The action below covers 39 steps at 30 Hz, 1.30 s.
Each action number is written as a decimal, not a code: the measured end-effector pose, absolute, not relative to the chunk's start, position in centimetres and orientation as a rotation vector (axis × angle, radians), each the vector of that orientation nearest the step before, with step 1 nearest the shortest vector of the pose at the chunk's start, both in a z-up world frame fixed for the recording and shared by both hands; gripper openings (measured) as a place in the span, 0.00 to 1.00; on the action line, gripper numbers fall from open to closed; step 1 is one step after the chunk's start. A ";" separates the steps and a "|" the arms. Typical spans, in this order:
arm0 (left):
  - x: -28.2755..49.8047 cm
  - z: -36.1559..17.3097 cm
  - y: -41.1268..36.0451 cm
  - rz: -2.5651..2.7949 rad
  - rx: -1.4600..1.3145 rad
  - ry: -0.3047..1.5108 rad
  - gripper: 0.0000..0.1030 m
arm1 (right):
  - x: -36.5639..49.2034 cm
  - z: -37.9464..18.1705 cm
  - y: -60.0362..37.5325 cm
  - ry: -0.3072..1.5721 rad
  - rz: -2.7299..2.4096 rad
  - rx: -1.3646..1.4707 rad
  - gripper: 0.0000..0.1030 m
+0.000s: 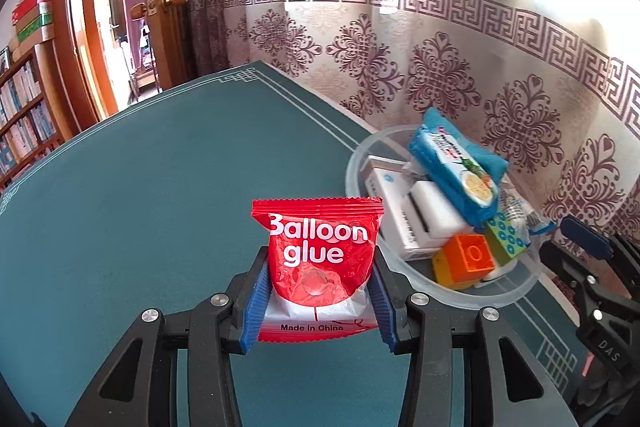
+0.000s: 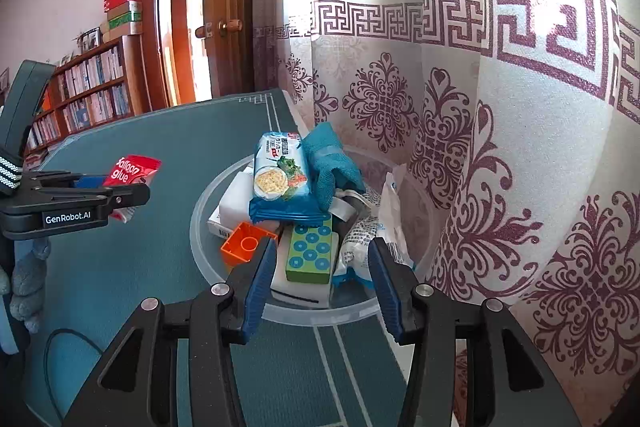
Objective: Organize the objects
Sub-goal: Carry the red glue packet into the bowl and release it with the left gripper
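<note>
One red "Balloon glue" packet (image 1: pixel 320 259) pinched upright between the two blue fingers (image 1: pixel 256 307) of the left gripper (image 1: pixel 318 307), held above the green worktop (image 1: pixel 140 207). To the right of those fingers, one clear round plastic bowl (image 1: pixel 516 295) standing on the worktop, piled with: one blue noodle packet (image 2: pixel 282 183), one teal cloth (image 2: pixel 332 163), one orange brick (image 2: pixel 246 245), one green block with blue circles (image 2: pixel 310 253), at least two white boxes (image 1: pixel 400 227); remaining white wrappers too jumbled to count. Right gripper (image 2: pixel 320 291) poised over the bowl's near rim, fingers (image 2: pixel 384 291) part-open, gripping nothing, green block just ahead between them. Patterned curtain (image 2: pixel 520 147) behind the bowl.
</note>
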<state>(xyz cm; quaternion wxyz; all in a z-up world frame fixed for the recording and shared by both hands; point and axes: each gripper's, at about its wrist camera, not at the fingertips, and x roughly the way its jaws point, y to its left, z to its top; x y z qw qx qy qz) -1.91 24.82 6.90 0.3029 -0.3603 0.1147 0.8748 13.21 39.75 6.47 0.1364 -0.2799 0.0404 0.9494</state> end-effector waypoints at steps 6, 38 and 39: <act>0.6 7.2 28.0 2.228 -0.932 0.347 0.47 | 14.7 5.9 41.4 0.163 2.745 -0.815 0.49; 1.2 5.0 35.7 2.047 -0.912 0.383 0.47 | 15.3 5.3 43.4 0.212 2.738 -0.804 0.50; 1.1 5.0 35.6 2.052 -0.906 0.371 0.48 | 15.2 5.3 43.3 0.210 2.739 -0.804 0.50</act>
